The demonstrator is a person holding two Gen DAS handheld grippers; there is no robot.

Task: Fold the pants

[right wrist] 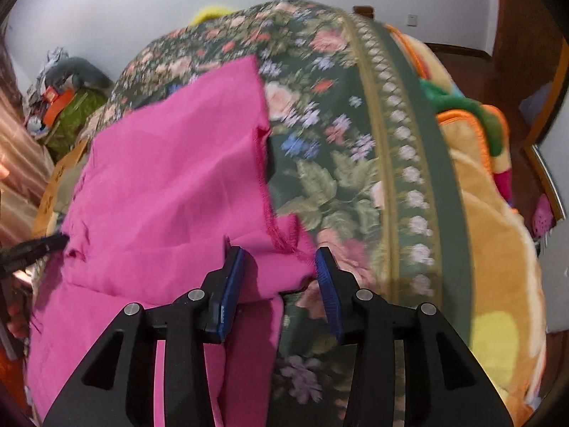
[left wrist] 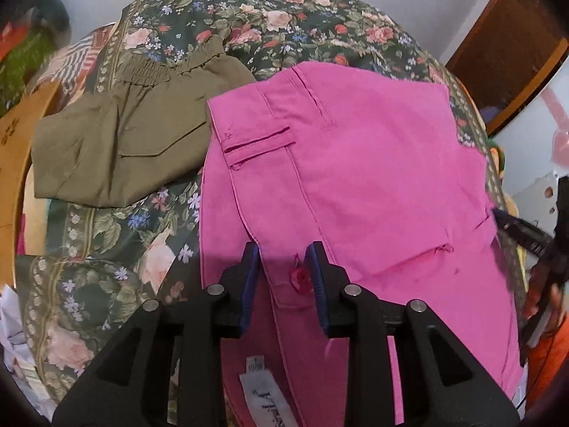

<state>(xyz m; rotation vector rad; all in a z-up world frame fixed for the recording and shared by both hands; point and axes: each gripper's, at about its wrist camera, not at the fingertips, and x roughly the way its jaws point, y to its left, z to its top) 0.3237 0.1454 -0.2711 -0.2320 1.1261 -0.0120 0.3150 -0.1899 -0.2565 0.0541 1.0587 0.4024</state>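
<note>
Floral bedspread (right wrist: 355, 163) stretches wide open right of the right gripper (right wrist: 281, 270). Pink pants (left wrist: 355, 163) lie folded under both grippers; olive pants (left wrist: 117, 142) sit up-left. Left gripper (left wrist: 283, 261) is partly open over the pink button (left wrist: 300, 279), gripping nothing; the right's jaws are apart over the frayed hem (right wrist: 274, 227).

The bright pink cotton pants (left wrist: 355, 178) run off the bottom edge in both views. Their white sewn-in label (left wrist: 265, 396) is too small to read. The dark green rose-patterned bedspread (right wrist: 320, 163) smears with blur, perhaps from motion.
</note>
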